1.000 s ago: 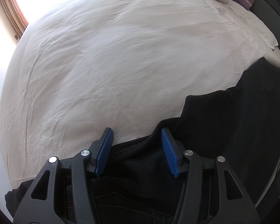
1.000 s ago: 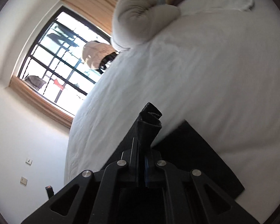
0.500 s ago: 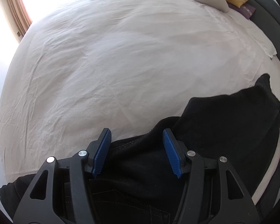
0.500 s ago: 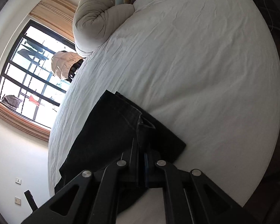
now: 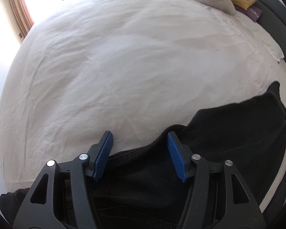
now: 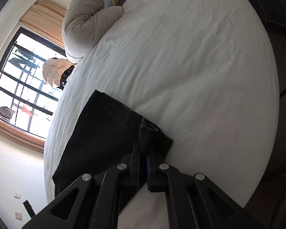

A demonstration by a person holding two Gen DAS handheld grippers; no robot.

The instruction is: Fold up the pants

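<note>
Right hand-held gripper point(image 6: 143, 148) pinches black denim pants point(image 6: 101, 133); left one point(image 5: 140, 148), ribbed blue pads, gapes.

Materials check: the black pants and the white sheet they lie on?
Black pants: looks like matte denim, going by the stitched seams and hem; stiff folds. White bed sheet: thin woven fabric, probably cotton, matte with fine creases.

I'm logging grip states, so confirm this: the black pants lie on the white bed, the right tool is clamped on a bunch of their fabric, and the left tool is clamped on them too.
One part is wrong. The left tool is not clamped: the left wrist view shows its blue pads standing apart above the black pants, and its jaws have just been opening. The rest holds: the pants lie on the white bed, and the right tool is clamped on bunched fabric.
</note>
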